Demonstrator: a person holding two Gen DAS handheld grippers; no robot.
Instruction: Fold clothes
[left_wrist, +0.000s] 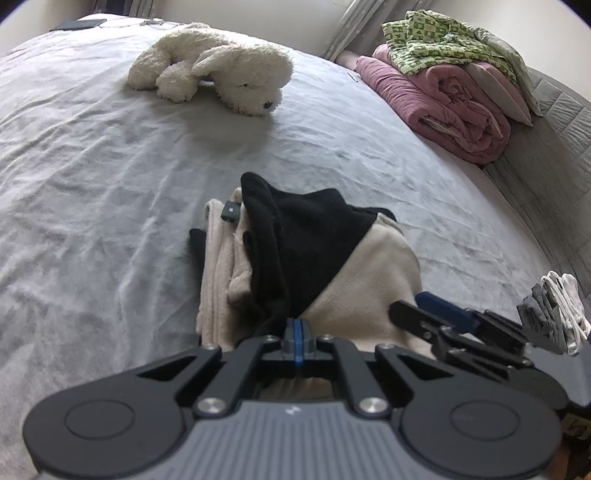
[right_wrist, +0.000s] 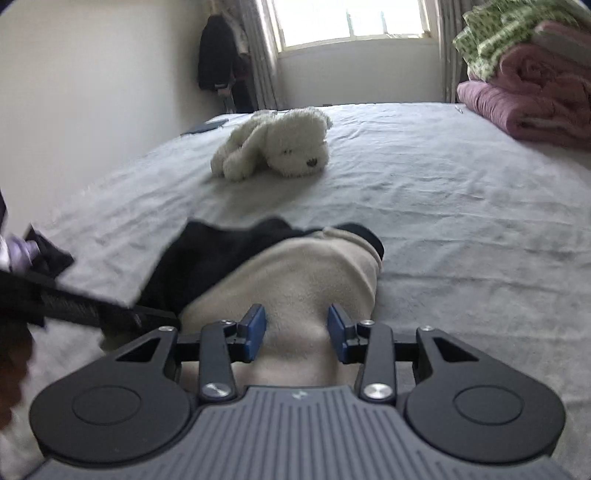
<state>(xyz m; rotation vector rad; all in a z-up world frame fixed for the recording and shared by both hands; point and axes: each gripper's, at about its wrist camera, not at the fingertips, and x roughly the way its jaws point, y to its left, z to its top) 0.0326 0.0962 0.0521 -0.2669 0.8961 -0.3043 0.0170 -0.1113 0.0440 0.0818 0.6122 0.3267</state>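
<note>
Mid-fold: beige-and-black garment (left_wrist: 332, 266) bunched near centre of bed (left_wrist: 92, 184); left gripper (left_wrist: 296, 334) clenched on its near edge, right gripper (right_wrist: 296, 326) released, straddling cloth. Next, probably: pinch, carry fold over.

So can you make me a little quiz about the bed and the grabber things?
1. True or false: the left gripper is shut on the black and beige garment.
2. What lies farther up the bed sheet? A) a plush dog B) a football C) a lamp
3. Fill in: the green patterned cloth lies on top of the ____ rolled blanket.

Key: 1 true. 2 A, the plush dog. 3 pink.
</note>
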